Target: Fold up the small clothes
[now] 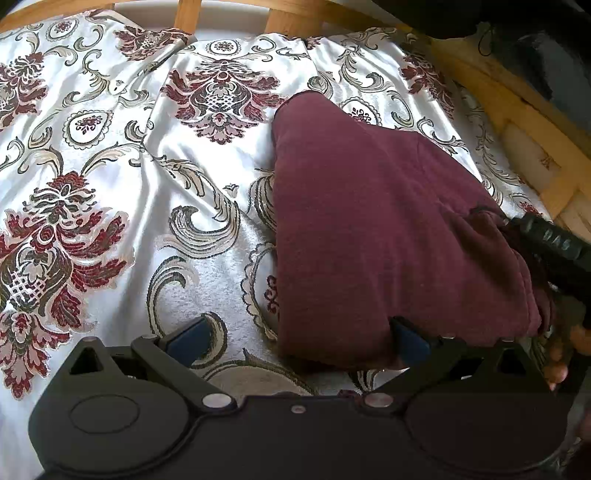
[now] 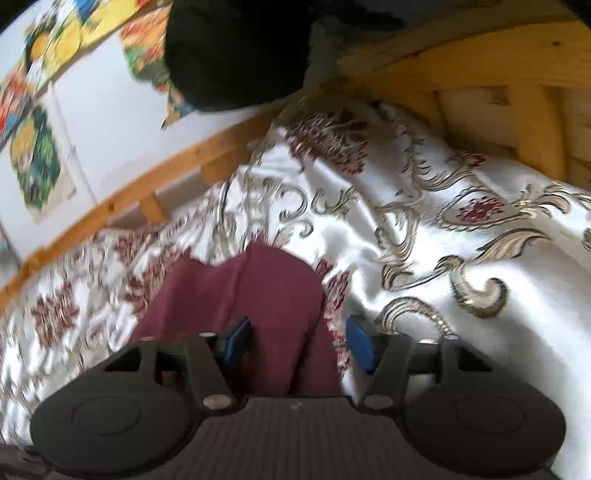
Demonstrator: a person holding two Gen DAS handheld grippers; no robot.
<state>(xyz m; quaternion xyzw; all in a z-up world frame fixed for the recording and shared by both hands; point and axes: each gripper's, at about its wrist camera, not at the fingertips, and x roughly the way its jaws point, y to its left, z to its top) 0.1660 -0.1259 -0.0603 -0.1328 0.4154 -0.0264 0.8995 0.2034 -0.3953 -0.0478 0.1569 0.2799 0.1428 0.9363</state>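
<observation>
A maroon garment (image 1: 388, 236) lies folded on a white satin bedspread (image 1: 122, 155) patterned with dark red flowers and grey-gold scrolls. In the left wrist view it sits to the right of the middle, its near edge close to the camera and its narrower end pointing toward the far wooden bed frame (image 1: 288, 22).

The left gripper (image 1: 301, 341) is spread wide. Its left blue pad rests over bare bedspread, while its right finger (image 1: 408, 341) touches the garment's near edge; nothing is pinched between them. At the right edge of this view the right gripper's black body meets the bunched side of the garment.

In the right wrist view the right gripper (image 2: 299, 341) stands released, partly spread, with a strip of the maroon cloth running between its blue pads; neither pad presses on it. This view is blurred. Beyond the cloth the bedspread rises in folds against the wooden frame, a dark bulky object (image 2: 236, 51) sits at the far side, and colourful pictures (image 2: 37, 162) hang on the white wall at the left.

No container is in view.
</observation>
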